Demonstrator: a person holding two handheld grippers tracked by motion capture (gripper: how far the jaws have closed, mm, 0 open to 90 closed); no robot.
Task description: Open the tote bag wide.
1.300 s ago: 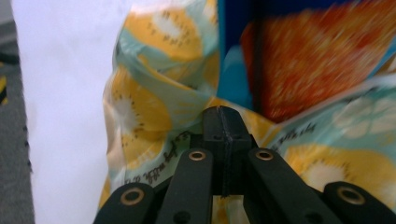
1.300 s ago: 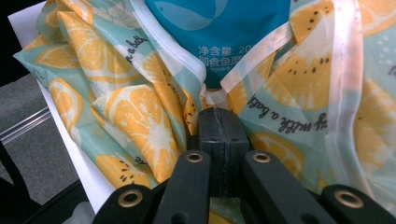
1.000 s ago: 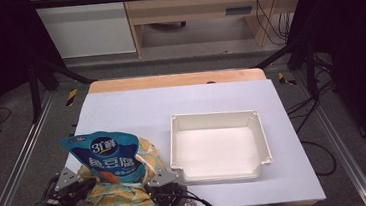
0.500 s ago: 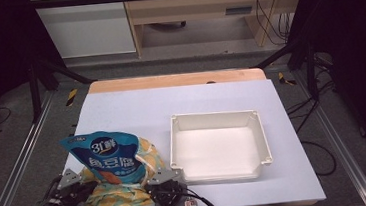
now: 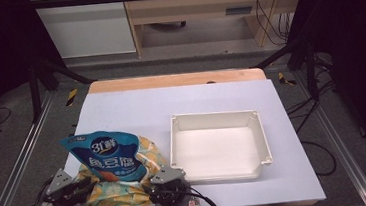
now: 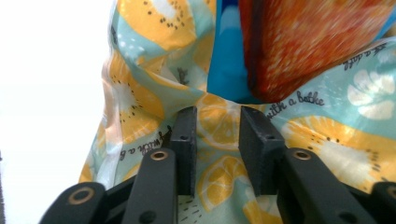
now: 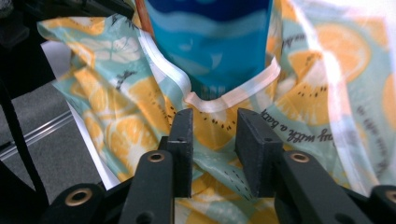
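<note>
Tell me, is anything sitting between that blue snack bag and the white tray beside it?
Nothing visible does. The blue snack bag lies on the fruit-print bag, and only bare table separates it from the white tray. The left gripper and right gripper sit at the fruit-print bag's near corners.

Blue snack bag [image 5: 108,157], orange-slice patterned teal bag [image 5: 116,196], white tray [image 5: 261,134]

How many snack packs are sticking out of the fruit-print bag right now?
1. A blue pack lies at the table's near left, its lower end inside the fruit-print bag, left of the white tray. Others may be hidden inside the bag.
</note>
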